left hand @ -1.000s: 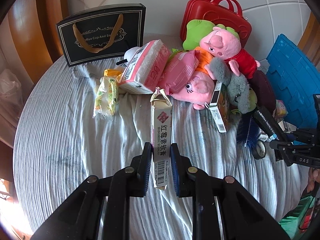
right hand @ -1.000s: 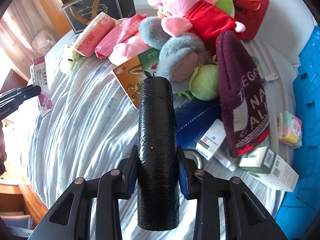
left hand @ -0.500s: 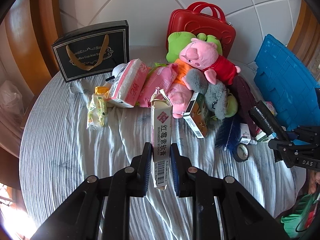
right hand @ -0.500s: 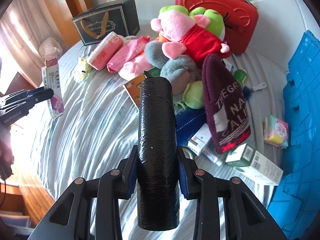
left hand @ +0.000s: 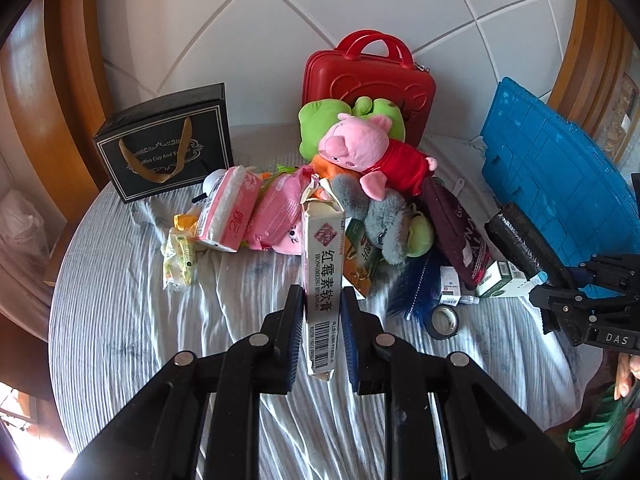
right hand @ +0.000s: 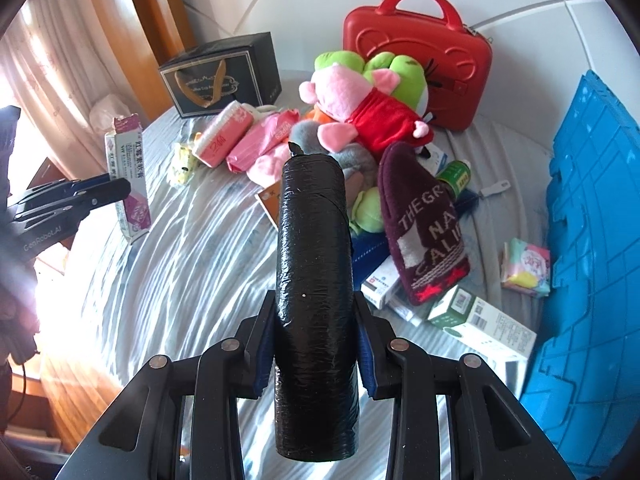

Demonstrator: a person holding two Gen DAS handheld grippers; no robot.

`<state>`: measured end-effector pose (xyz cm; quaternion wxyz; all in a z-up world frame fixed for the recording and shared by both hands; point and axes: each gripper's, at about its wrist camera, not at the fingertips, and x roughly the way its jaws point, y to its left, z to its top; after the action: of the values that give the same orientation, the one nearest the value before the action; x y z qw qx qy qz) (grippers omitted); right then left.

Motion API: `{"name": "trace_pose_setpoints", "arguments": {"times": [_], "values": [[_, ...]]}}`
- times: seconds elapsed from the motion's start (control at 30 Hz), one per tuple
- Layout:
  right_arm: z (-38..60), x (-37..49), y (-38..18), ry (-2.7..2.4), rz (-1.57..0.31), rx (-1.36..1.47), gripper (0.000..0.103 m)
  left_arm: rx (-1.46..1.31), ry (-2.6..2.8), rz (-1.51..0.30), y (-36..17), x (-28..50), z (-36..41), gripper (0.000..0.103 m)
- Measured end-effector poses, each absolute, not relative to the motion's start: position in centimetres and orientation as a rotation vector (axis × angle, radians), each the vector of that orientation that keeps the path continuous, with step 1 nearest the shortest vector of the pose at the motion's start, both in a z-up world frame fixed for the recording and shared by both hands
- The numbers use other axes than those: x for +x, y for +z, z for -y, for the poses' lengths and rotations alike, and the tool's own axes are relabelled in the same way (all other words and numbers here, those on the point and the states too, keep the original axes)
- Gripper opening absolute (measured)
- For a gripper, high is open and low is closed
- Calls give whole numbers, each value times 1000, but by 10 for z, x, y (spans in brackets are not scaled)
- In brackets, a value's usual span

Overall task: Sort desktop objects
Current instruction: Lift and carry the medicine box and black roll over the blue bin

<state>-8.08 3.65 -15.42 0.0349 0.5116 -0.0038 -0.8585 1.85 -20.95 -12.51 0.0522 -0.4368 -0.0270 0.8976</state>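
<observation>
- Desktop objects are lying in a heap at the far side of the cloth-covered surface (left hand: pixel 120 320), and I am holding two of them up off it.
- My left tongs (left hand: pixel 322 320) are gripping a tall white ointment box (left hand: pixel 322 276) by its lower part; its torn top flap is pointing away from me, and it is hanging clear above the cloth.
- My right tongs (right hand: pixel 314 344) are clamping a black wrapped roll (right hand: pixel 314 280) around its lower half, the roll standing up along the fingers.
- In the left wrist view the right tongs (left hand: pixel 580 300) are showing at the right edge with the roll (left hand: pixel 524 244) slanting up to the left.
- In the right wrist view the left tongs (right hand: pixel 108 190) are reaching in from the left with the box (right hand: pixel 126 176) upright.
- A pink pig plush (left hand: pixel 372 152) in a red dress is lying on top of a green plush (left hand: pixel 320 128), with a grey plush (left hand: pixel 380 216) just below them.
- A red case (left hand: pixel 368 84) is standing behind the toys against the wall.
- A black gift bag (left hand: pixel 168 144) is standing at the left rear.
- A pink tissue pack (left hand: pixel 228 208) and a pink wipes pack (left hand: pixel 276 208) are lying side by side near the bag.
- A maroon knitted hat (right hand: pixel 424 224) is lying beside small boxes, and a blue crate (right hand: pixel 592 240) is sitting at the right.
</observation>
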Motion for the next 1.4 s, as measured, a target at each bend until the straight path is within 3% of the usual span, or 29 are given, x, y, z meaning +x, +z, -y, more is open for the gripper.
{"name": "trace_pose_setpoints", "arguments": {"times": [1.4], "values": [[-169, 7, -9, -2801, 53, 1234, 34, -1066, 2760, -64, -13, 6, 18, 18]]}}
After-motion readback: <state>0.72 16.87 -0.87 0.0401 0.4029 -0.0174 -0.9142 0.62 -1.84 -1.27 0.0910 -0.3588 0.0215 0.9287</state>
